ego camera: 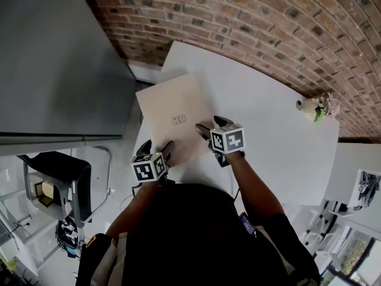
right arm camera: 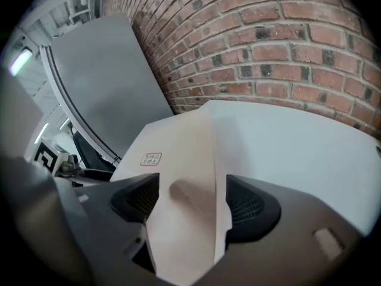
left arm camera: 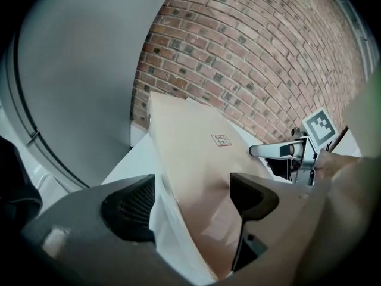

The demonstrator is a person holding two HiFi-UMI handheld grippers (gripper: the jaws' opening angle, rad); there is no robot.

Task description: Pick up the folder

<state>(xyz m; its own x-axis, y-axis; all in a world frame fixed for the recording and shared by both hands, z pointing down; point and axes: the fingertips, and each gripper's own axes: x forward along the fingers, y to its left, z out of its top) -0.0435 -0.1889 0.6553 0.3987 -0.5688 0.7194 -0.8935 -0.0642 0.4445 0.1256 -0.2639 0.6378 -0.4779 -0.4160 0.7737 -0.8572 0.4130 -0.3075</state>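
Observation:
A flat beige folder [ego camera: 172, 115] with a small red-printed label lies on the white table [ego camera: 274, 142], near its left front corner. My left gripper [ego camera: 156, 151] stands open at the folder's near left corner. In the left gripper view the folder [left arm camera: 196, 154] runs between the wide jaws of the left gripper [left arm camera: 190, 201], and the pads are clear of it. My right gripper [ego camera: 212, 126] is open over the folder's near right edge. The right gripper view shows that edge of the folder [right arm camera: 178, 159] between the spread jaws of the right gripper [right arm camera: 191, 201], which do not press on it.
A brick wall [ego camera: 256, 28] runs behind the table. A large grey panel [ego camera: 53, 64] stands at the left, close to the folder's far corner. A small white pot with a plant [ego camera: 315, 107] sits at the table's right end. A dark chair [ego camera: 59, 180] is on the floor at the lower left.

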